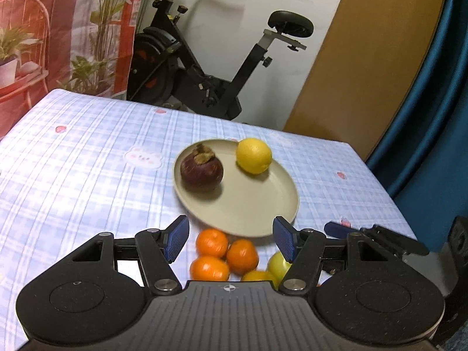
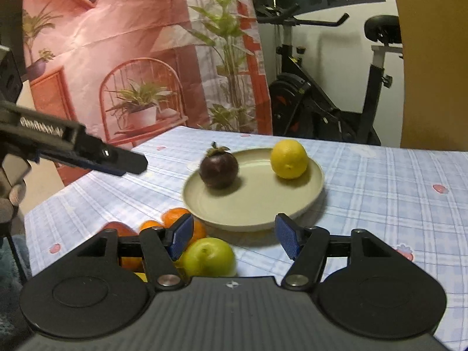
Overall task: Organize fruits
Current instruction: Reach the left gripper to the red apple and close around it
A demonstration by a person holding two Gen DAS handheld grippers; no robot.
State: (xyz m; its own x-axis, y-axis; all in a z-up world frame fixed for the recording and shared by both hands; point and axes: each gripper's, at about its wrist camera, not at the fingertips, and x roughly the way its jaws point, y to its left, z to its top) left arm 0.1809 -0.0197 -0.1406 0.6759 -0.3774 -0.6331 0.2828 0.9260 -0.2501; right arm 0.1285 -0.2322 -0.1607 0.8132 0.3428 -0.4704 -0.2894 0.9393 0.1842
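A beige plate (image 1: 248, 207) (image 2: 263, 201) on the checked tablecloth holds a dark purple mangosteen (image 1: 201, 169) (image 2: 218, 169) and a yellow lemon (image 1: 254, 155) (image 2: 289, 159). In front of the plate lie three oranges (image 1: 212, 242) (image 2: 175, 216) and a green apple (image 1: 278, 264) (image 2: 209, 256). My left gripper (image 1: 231, 234) (image 2: 134, 165) hovers open above the oranges with nothing between its blue pads. My right gripper (image 2: 234, 234) (image 1: 336, 229) is open too, just right of the apple and before the plate's near rim.
A red fruit (image 2: 118, 229) sits partly hidden behind the right gripper's left finger. An exercise bike (image 1: 204, 67) stands beyond the table's far edge, with a printed backdrop (image 2: 131, 58) to its left. A blue curtain (image 1: 433, 117) hangs by the table's right edge.
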